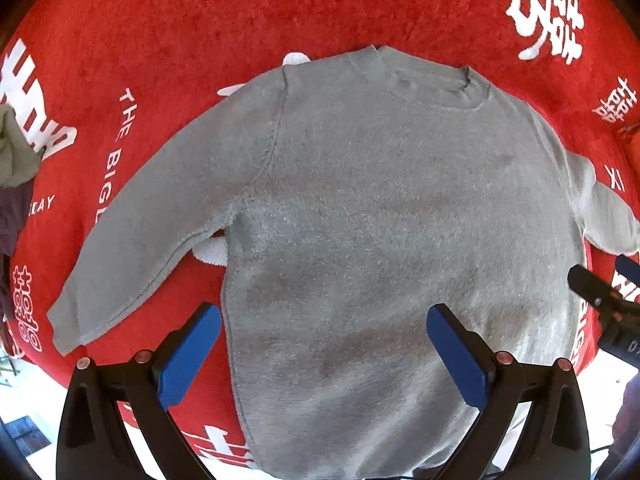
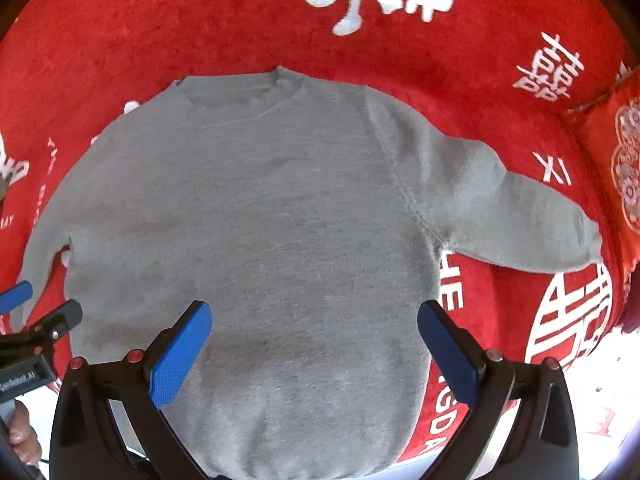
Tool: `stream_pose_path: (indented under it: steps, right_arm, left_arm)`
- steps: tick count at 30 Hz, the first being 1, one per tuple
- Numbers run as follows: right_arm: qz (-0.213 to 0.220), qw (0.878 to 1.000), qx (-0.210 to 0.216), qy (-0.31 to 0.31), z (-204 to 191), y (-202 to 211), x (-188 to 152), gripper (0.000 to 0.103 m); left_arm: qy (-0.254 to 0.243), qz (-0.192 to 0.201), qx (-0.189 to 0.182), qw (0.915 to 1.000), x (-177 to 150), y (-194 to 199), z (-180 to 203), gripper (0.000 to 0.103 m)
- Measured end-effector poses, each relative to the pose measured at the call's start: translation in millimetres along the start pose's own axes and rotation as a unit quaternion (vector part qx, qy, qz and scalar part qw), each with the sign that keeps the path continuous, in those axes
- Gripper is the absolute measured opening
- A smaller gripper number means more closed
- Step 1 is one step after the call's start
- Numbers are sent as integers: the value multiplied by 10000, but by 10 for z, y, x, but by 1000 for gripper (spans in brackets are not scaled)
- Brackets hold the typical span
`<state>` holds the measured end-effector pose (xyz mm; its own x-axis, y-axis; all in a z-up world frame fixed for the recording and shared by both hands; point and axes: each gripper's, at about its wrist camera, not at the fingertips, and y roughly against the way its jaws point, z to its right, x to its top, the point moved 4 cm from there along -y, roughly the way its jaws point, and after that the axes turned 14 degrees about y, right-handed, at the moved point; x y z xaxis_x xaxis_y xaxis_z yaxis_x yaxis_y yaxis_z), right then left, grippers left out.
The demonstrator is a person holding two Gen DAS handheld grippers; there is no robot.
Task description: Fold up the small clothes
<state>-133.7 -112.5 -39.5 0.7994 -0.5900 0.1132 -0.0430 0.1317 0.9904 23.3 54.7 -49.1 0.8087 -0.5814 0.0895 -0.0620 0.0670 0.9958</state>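
A small grey long-sleeved sweater (image 1: 380, 220) (image 2: 260, 220) lies flat on a red cloth, collar at the far side, both sleeves spread outward and down. My left gripper (image 1: 324, 332) hovers open over the sweater's lower left part, its blue pads (image 1: 188, 356) wide apart with nothing between them. My right gripper (image 2: 314, 328) hangs open over the lower right part of the body, nothing held. Each gripper shows at the edge of the other's view: the right gripper (image 1: 604, 300) and the left gripper (image 2: 28, 312).
The red cloth (image 1: 280, 12) with white lettering covers the table. A bundle of green and dark clothes (image 1: 16, 184) lies at the far left. A red patterned cushion (image 2: 624, 168) sits at the right. A hand (image 2: 20, 432) shows at the lower left of the right wrist view.
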Motion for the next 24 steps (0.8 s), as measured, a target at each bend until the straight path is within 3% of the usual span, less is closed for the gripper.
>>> stream_pose_path:
  steps: [9,24]
  right_arm:
    - [-163,9995,-29,267,68,-151,76,103]
    - [-235,9992,62,307,291,-309,56,103]
  left_arm:
    - [350,-67,217,9991,8,-37,-10,103]
    - [185,-134,416,9989,-20,-63,350,103]
